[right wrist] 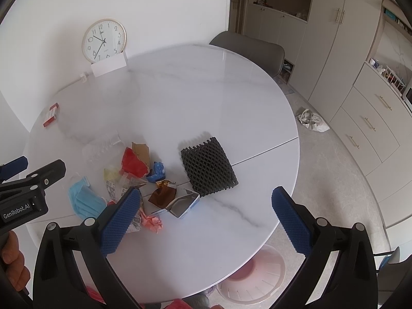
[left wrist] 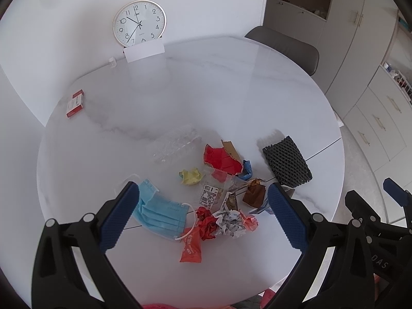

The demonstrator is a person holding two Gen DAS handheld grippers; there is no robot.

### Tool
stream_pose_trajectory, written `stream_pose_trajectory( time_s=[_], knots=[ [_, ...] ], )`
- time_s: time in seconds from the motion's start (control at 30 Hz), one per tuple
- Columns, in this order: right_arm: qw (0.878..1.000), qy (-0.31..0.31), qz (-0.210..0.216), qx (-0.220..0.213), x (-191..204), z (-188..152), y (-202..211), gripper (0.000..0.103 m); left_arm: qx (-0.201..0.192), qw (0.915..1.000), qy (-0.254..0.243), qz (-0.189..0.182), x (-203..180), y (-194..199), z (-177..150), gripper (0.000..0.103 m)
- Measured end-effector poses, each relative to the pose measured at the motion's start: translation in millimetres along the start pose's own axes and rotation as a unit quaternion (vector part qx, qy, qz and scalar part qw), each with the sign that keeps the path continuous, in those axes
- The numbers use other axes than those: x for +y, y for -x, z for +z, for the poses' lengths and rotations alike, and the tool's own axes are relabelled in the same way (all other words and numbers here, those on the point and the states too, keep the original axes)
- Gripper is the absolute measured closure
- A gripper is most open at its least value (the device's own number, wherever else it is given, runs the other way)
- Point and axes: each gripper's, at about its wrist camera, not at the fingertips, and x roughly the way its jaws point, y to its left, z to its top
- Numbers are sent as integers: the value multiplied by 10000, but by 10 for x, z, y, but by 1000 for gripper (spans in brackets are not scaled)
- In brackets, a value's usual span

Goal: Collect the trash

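Trash lies in a heap on the round white marble table (left wrist: pixel 180 90): a blue face mask (left wrist: pixel 159 212), an orange wrapper (left wrist: pixel 191 247), crumpled red and printed paper (left wrist: pixel 221 222), a yellow wad (left wrist: pixel 190 176), red torn cardboard (left wrist: pixel 221 158), a brown wrapper (left wrist: pixel 253 194), clear plastic packaging (left wrist: pixel 175 144) and a black foam net (left wrist: pixel 287 162). My left gripper (left wrist: pixel 203 213) hovers open and empty above the heap. My right gripper (right wrist: pixel 206 211) is open and empty over the table's near right part, beside an open small carton (right wrist: pixel 184 202) and the black net (right wrist: pixel 208 167).
A wall clock (left wrist: pixel 139 23) and a white card (left wrist: pixel 144 51) stand at the table's far edge. A red-and-white box (left wrist: pixel 75 103) lies far left. A grey chair (right wrist: pixel 255 49) is behind the table. A pink bin (right wrist: pixel 253 275) sits on the floor under the near right edge. Cabinets line the right.
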Motion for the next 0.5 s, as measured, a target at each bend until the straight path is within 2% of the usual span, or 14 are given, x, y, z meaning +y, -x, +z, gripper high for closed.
stream_pose_trajectory(
  time_s=[0.5],
  knots=[
    [10000, 17, -6, 16, 26, 6, 1, 2, 13, 10000, 32, 9, 16, -9, 6, 8]
  ],
)
